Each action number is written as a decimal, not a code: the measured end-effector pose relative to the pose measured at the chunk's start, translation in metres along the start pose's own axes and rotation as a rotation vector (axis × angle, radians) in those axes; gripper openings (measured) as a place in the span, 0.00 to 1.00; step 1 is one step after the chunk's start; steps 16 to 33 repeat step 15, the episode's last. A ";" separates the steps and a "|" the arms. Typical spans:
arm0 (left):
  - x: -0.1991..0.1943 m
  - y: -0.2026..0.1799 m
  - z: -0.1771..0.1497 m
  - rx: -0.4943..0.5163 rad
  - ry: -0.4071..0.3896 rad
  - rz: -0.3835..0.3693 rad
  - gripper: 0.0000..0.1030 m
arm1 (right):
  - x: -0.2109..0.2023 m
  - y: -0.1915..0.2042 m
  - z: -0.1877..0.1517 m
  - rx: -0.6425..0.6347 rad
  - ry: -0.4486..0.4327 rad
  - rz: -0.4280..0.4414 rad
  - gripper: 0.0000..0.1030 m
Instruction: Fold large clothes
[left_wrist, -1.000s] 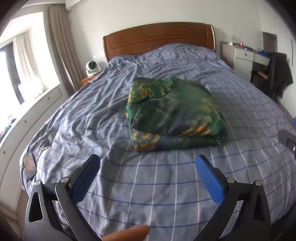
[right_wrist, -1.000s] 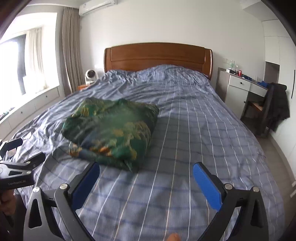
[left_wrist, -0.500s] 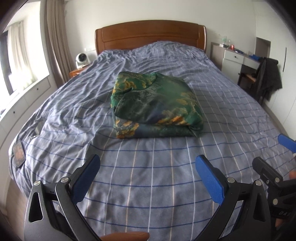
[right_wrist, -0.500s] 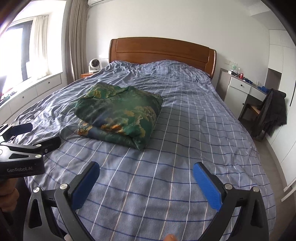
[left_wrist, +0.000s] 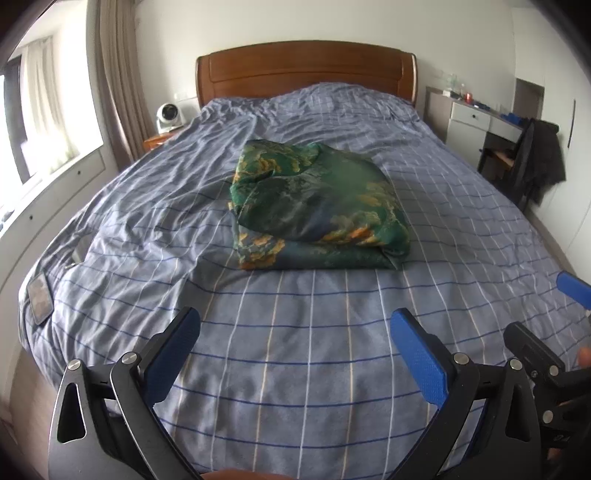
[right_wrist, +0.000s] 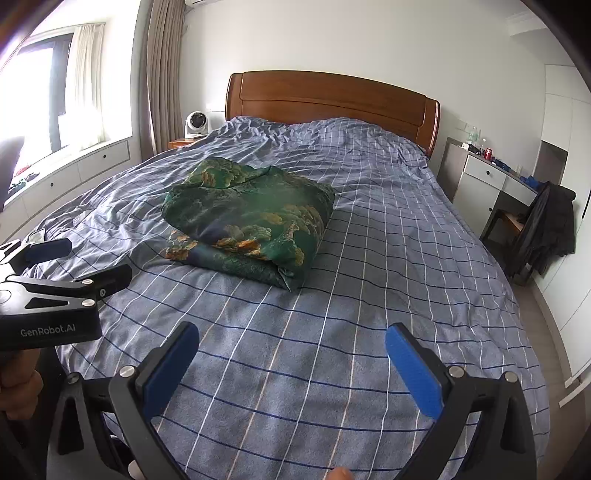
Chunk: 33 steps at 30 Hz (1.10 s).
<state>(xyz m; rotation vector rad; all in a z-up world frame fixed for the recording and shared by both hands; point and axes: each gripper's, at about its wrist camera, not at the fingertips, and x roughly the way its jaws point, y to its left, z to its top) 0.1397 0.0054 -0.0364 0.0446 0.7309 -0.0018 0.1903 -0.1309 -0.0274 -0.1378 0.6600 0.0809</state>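
A green garment with orange and blue print (left_wrist: 317, 210) lies folded into a thick bundle on the middle of the bed (left_wrist: 295, 350); the right wrist view shows the garment (right_wrist: 251, 218) left of centre. My left gripper (left_wrist: 295, 328) hangs open over the foot of the bed, well short of the bundle, with nothing between its blue pads. My right gripper (right_wrist: 291, 339) is open too, empty, over the same end of the bed. Each gripper appears at the edge of the other's view.
The bed has a blue checked cover and a wooden headboard (left_wrist: 306, 70). A phone (left_wrist: 38, 297) lies at the bed's left edge. A small white fan (left_wrist: 168, 116) stands on the nightstand. At the right are a white desk (right_wrist: 491, 177) and a chair with a dark jacket (right_wrist: 546, 229).
Both grippers have drawn back from the folded garment toward the foot of the bed and swung slightly; the bundle looks farther off. Both stay open and empty.
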 end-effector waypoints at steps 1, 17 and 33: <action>0.000 0.000 0.000 -0.001 -0.002 0.001 0.99 | -0.002 0.001 0.001 -0.002 -0.005 -0.003 1.00; -0.007 0.002 -0.006 -0.008 -0.025 0.048 0.99 | -0.005 0.004 0.000 -0.004 -0.007 0.000 1.00; -0.007 0.002 -0.006 -0.008 -0.025 0.048 0.99 | -0.005 0.004 0.000 -0.004 -0.007 0.000 1.00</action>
